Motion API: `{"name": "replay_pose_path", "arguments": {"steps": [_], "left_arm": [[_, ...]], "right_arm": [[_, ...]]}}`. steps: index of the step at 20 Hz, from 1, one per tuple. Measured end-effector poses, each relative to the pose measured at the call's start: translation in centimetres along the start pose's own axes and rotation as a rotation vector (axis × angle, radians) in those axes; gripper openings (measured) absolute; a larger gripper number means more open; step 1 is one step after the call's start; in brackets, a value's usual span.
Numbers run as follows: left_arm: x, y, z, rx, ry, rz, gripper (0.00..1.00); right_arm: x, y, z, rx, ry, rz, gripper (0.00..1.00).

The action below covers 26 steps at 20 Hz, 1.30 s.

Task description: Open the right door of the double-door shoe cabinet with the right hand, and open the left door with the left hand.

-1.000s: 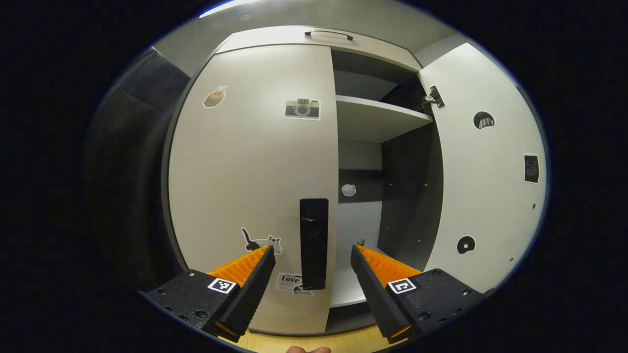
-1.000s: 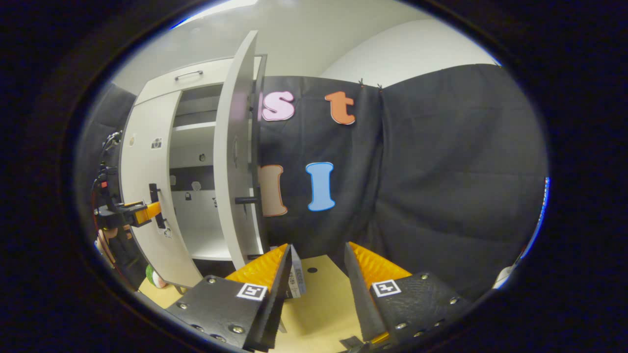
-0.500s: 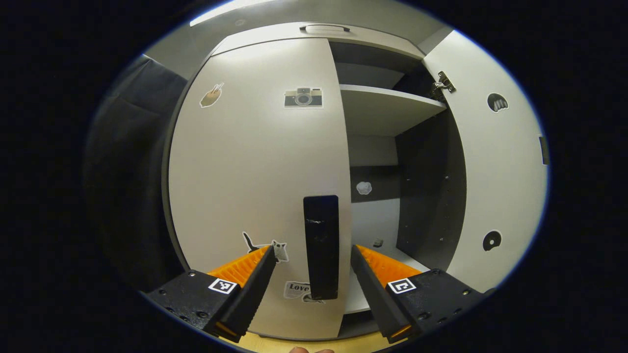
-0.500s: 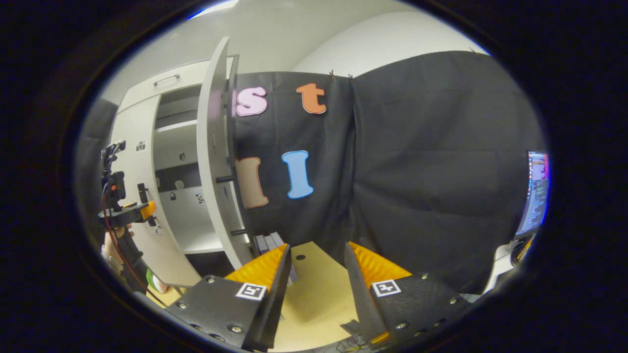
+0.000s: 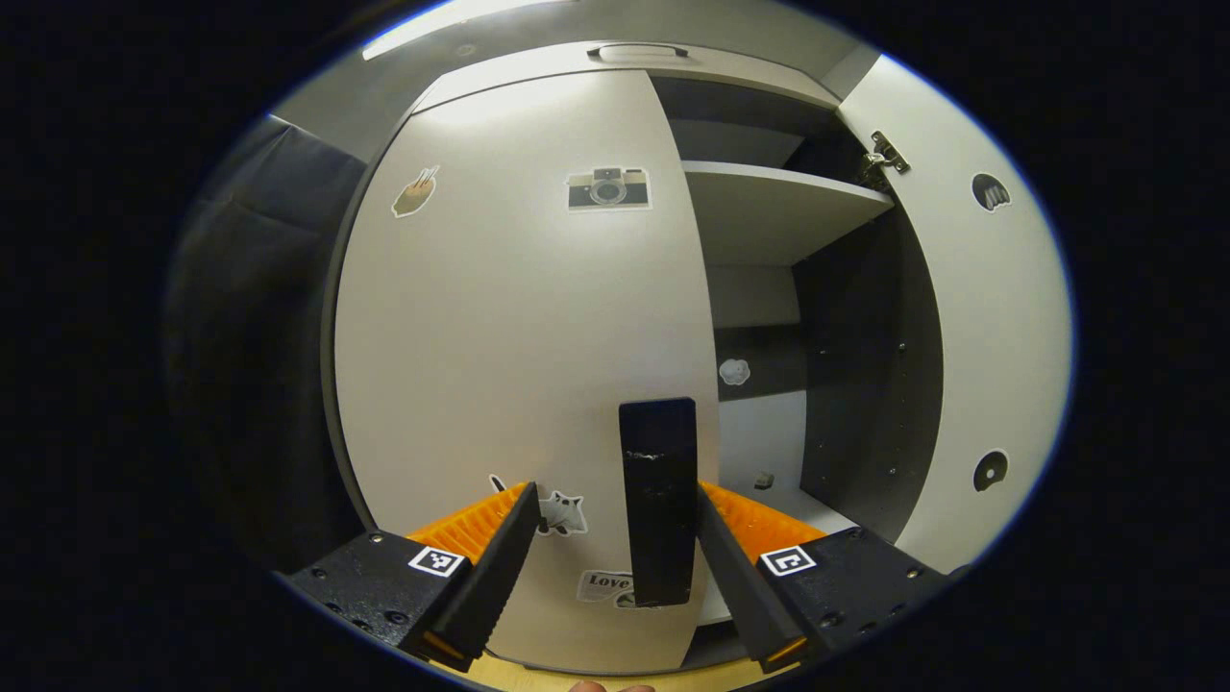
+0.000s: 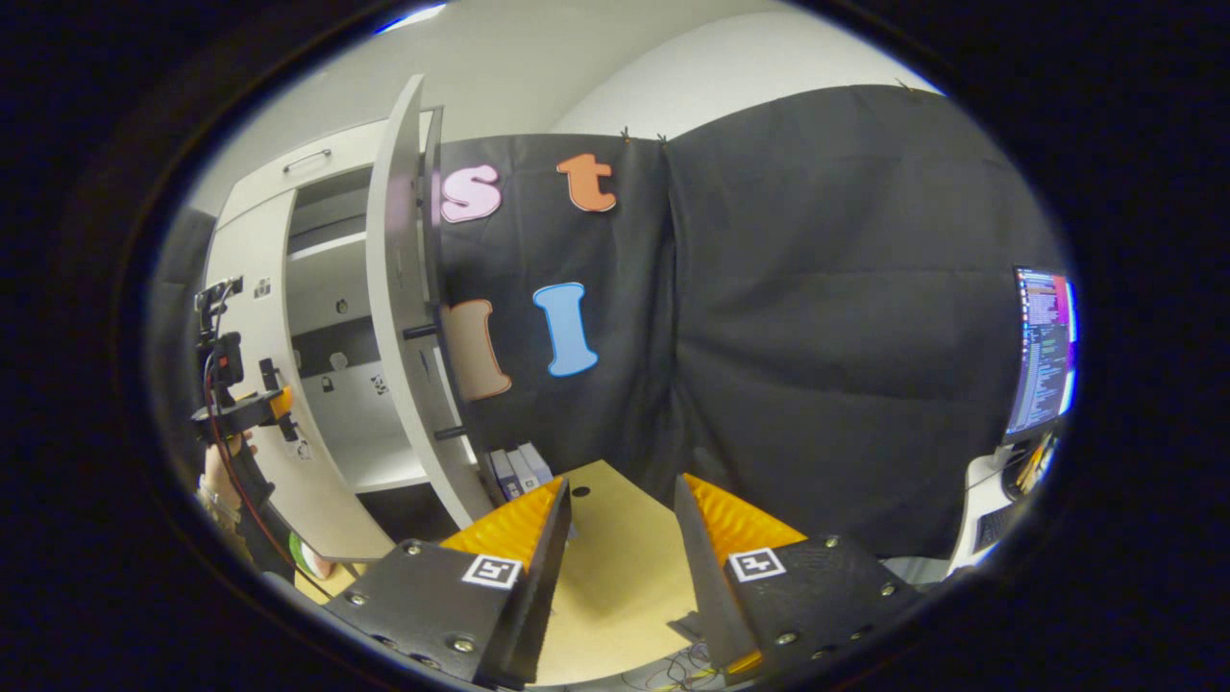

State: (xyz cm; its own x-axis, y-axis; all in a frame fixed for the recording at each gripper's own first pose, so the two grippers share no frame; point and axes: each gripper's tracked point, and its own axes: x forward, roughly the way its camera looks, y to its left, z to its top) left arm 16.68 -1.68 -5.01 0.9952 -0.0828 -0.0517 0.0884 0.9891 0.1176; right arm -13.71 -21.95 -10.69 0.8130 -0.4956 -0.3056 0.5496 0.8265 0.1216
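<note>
straddling the black handle (image 5: 658, 500) near the right edge of the closed left door (image 5: 519, 327), the spread left gripper (image 5: 610, 524) could slip off if pulled unclosed, while the right gripper (image 6: 615, 519), also spread, hangs empty near the open right door (image 6: 399, 288).

Left claw (image 5: 607, 548): black screwed finger bases, square black-white marker tags.

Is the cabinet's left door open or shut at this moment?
Shut. In the left gripper view the left door lies flat across the cabinet front, and the open left gripper straddles its black handle.
</note>
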Motion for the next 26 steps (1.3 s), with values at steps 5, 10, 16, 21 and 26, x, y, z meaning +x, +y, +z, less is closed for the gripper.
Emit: {"name": "replay_pose_path", "arguments": {"steps": [5, 10, 16, 21, 26], "left_arm": [[0.1, -0.4, -0.1, -0.017, 0.001, -0.020, 0.96], [0.1, -1.2, -0.3, 0.000, 0.014, -0.039, 0.77], [0.0, -2.3, -0.4, -0.013, 0.015, -0.080, 0.33], [-0.6, -2.3, -0.5, -0.016, 0.049, -0.091, 0.25], [-2.5, -2.0, -0.5, -0.034, 0.060, -0.134, 0.23]], "right_arm": [[0.0, -0.7, -0.3, 0.028, 0.009, -0.017, 0.64], [0.1, -0.8, -0.5, 0.057, 0.009, -0.020, 0.57], [-0.2, -1.2, -0.8, 0.039, 0.021, -0.037, 0.65], [-0.6, -1.5, -0.7, 0.054, 0.026, -0.033, 0.57], [-0.4, -1.3, -0.8, 0.053, 0.032, -0.012, 0.57]]}}
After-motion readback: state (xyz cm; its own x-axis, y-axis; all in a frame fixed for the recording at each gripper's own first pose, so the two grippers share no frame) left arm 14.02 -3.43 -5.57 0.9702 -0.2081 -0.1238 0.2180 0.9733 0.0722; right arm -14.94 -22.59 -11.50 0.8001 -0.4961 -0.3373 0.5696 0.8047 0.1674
